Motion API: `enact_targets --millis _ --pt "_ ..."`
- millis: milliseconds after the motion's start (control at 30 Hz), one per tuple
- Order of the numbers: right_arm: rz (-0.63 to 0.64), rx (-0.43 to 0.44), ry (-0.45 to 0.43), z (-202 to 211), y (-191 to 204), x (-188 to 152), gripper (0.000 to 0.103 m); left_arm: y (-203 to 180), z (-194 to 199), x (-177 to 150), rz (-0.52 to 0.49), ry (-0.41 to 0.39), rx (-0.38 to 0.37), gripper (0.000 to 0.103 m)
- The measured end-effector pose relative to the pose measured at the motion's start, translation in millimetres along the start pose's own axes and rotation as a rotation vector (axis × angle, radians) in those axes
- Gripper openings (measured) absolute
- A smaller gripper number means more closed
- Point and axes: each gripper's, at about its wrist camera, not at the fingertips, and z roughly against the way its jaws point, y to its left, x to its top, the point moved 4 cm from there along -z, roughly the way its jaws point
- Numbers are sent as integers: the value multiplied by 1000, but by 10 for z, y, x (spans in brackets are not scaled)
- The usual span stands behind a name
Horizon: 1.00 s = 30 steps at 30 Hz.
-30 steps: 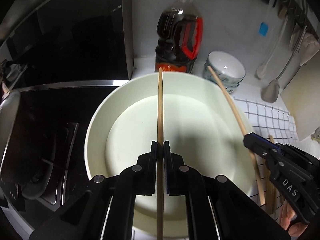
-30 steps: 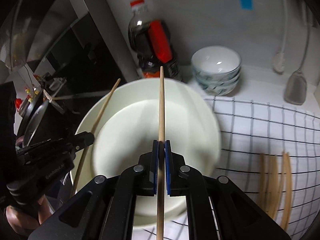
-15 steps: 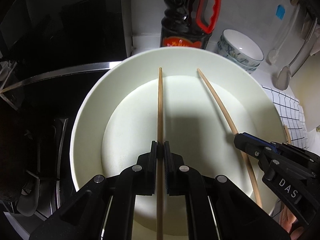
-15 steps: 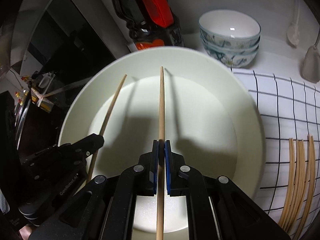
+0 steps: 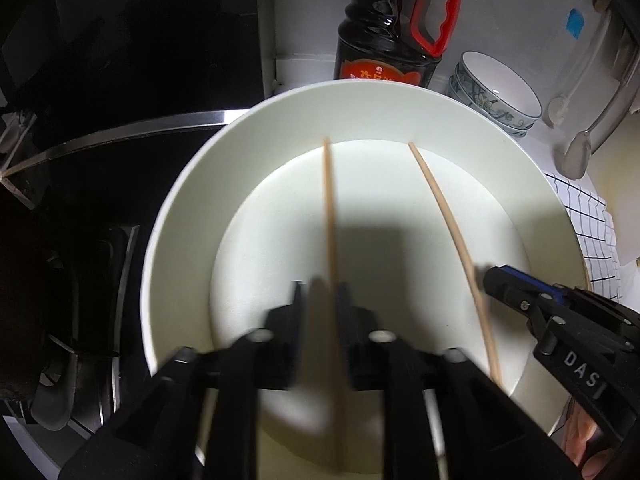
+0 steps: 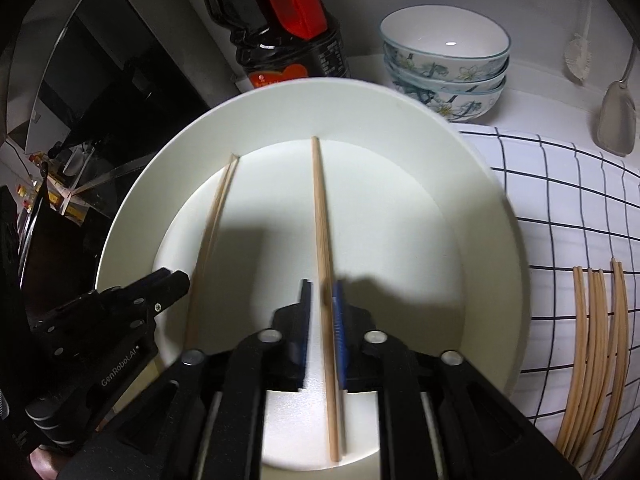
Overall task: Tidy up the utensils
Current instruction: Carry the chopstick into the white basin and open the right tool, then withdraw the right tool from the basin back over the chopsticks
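on the white kitchen counter (image 6: 532, 92), 2 wooden chopsticks (image 5: 330, 216) lie in the round white plate (image 5: 532, 184); both grippers' jaws have just been opening, chopsticks loose between; more bamboo chopsticks (image 6: 596, 344) wait on the checked cloth (image 6: 560, 200).

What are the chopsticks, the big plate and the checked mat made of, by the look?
Chopsticks: pale tan, matte, faint grain, likely bamboo or wood. Plate: cream, smooth with a soft sheen, probably glazed ceramic, possibly melamine. Checked mat: white with a dark grid, rumpled at the edge, so cloth.
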Motion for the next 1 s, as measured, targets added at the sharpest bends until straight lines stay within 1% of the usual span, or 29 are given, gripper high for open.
enact_targets --millis 33,67,100,233,333,367,533,567,767,833,1000 --pt "1 -2 -3 22 3 9 13 14 28 -2 3 -12 11 52" --pt "3 -4 -7 37 1 11 13 32 71 -2 6 -30 22 61" --pt "6 -6 -12 60 -1 5 13 41 111 -3 7 -45 28 62" --pt "6 -7 -25 176 -27 18 14 78 202 -1 14 -60 41 66" --pt "17 -11 -38 238 7 22 18 95 291 -12 12 -77 57 73" --pt "22 -14 -44 274 15 17 21 101 331 -18 13 -86 60 76" --pt "33 -18 -73 465 6 3 28 111 549 -43 10 -129 81 82" --pt "37 -18 -81 519 7 -10 30 109 606 -51 11 -139 82 84" --pt "50 -25 -129 812 -46 -102 40 54 897 -87 21 -194 83 93" --pt "53 -30 -145 917 -91 -152 41 23 999 -112 27 -213 79 94" --pt "63 -45 -181 1159 -213 -291 48 -135 1179 -183 26 -247 74 96"
